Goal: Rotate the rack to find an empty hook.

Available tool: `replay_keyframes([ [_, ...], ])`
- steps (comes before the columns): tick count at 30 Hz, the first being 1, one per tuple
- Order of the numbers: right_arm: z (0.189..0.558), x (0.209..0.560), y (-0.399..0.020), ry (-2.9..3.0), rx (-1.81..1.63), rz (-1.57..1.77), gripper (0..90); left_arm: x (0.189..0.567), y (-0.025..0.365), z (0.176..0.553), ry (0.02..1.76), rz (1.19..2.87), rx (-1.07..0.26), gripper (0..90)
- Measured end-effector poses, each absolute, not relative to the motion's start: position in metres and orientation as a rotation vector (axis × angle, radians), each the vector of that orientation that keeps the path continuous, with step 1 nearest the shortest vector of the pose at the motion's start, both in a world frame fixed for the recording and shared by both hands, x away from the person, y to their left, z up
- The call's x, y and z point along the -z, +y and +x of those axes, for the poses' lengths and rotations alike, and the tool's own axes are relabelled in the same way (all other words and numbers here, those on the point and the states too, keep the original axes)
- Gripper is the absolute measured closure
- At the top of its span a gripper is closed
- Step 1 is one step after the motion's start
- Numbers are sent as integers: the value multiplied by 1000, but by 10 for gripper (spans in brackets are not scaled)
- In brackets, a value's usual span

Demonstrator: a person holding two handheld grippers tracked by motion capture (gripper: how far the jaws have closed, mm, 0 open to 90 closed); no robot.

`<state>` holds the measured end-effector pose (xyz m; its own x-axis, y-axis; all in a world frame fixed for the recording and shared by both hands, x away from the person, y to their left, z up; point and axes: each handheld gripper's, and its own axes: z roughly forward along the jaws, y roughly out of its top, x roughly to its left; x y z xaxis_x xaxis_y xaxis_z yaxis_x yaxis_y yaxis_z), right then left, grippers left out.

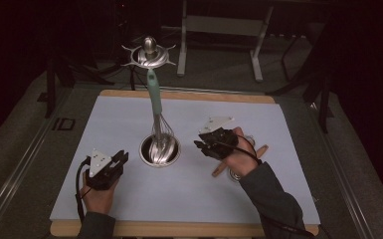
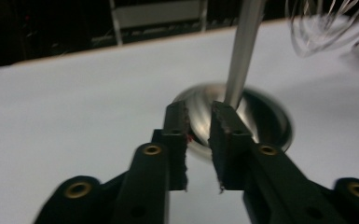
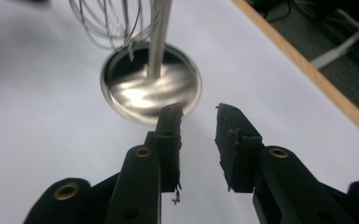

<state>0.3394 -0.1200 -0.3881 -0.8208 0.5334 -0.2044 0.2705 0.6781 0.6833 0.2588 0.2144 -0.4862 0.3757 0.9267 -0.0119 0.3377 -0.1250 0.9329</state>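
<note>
One steel cup (image 1: 160, 150) sits sunk in the white board (image 1: 129, 114), just ahead of both sets of jaws, with a whisk (image 1: 157, 112) standing in it, its green handle leaning away. The left gripper (image 1: 121, 158) hangs just to one side of the cup, jaws narrowly parted with nothing between them. Opposite, the right gripper (image 1: 199, 145) points at the cup, jaws apart and empty too. A wooden handle (image 1: 239, 159) lies under the right hand (image 1: 241, 159).

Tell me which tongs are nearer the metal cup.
Right, narrowly. The right tongs sit just right of the metal cup; the left tongs are lower left, slightly farther off.
</note>
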Motion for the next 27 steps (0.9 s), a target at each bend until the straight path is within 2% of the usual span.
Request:
replay_keyframes([
  [6,335,408,-131,2514,-902,668,678,461,213,261,1093,1609,-747,897],
  [19,314,458,-159,2496,-838,809,623,391,209,273,982,1432,-749,900],
  [27,309,475,-171,2477,-856,886,594,345,207,281,901,1355,-814,900],
])
